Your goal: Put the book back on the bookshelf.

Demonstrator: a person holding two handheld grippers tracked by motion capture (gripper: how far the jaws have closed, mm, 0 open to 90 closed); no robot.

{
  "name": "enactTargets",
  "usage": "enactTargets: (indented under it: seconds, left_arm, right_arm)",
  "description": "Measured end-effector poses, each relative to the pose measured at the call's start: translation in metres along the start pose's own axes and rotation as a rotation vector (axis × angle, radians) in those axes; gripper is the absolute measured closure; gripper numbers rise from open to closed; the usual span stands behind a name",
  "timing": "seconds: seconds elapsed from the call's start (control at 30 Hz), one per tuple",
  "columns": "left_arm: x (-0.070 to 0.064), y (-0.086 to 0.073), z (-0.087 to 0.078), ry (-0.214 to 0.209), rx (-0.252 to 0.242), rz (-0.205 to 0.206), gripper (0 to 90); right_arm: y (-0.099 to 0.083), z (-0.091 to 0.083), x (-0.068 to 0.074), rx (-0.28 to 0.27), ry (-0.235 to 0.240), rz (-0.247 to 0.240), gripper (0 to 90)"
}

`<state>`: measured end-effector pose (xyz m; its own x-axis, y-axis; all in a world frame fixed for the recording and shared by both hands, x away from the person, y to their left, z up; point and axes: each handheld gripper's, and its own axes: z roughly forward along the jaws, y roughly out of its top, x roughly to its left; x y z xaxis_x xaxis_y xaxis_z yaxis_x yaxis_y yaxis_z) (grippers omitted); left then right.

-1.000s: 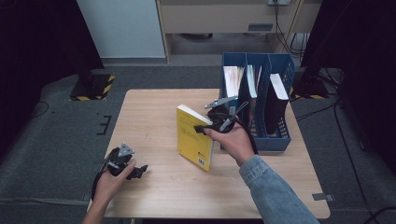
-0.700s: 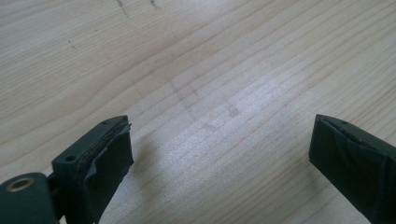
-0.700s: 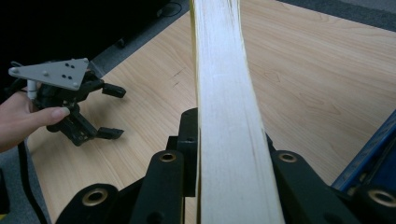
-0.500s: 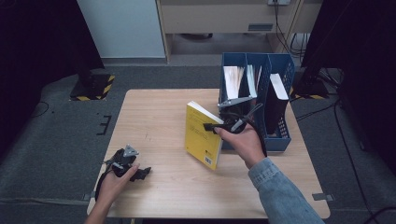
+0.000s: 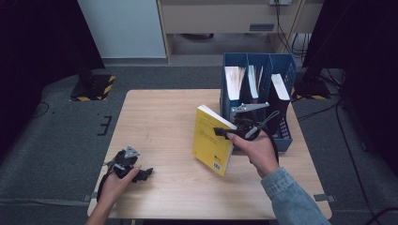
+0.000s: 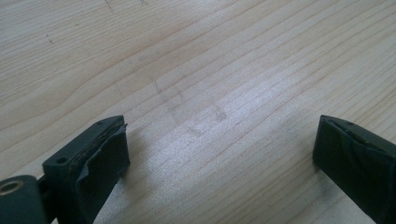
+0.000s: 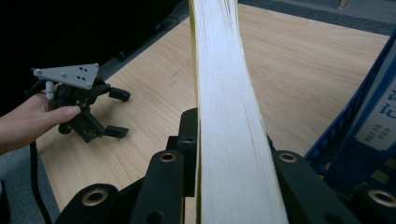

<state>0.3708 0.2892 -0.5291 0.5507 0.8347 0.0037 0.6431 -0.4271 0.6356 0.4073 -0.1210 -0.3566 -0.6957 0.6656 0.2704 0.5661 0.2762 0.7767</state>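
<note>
A yellow book (image 5: 212,139) stands upright and tilted above the middle of the wooden table (image 5: 159,117). My right gripper (image 5: 221,132) is shut on its upper edge. In the right gripper view the book's pale page edge (image 7: 224,107) runs up between the black fingers (image 7: 188,135). Just to the right of the book stands a blue file rack (image 5: 281,77) holding several books and folders. My left gripper (image 5: 142,174) rests low at the table's front left. Its jaws are wide apart over bare wood (image 6: 219,116), with nothing between them.
The rack's blue wall (image 7: 369,116) is close on the right in the right gripper view. In that same view the left gripper (image 7: 119,113) and the hand holding it lie far off. Dark floor, cables and black stands surround the table.
My right gripper has carried the yellow book to the right, closer to the blue rack. The left gripper has stayed at the front left, barely shifting.
</note>
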Motion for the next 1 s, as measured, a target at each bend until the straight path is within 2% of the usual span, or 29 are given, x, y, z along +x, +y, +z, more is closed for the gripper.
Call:
enactTargets:
  seconds: [0.47, 0.6, 1.0]
  left_arm:
    - [-0.002, -0.003, 0.001, 0.003, -0.023, 0.0, 0.0]
    - [-0.003, -0.003, 0.001, 0.001, -0.028, -0.001, 0.0]
    - [-0.003, -0.004, 0.002, -0.002, -0.037, -0.002, 0.0]
  right_arm:
    - [-0.021, -0.025, -0.002, -0.042, -0.003, 0.033, 74.3]
    - [-0.029, -0.038, -0.005, -0.063, -0.006, 0.045, 74.3]
    - [-0.048, -0.067, -0.019, -0.085, -0.039, 0.096, 74.3]
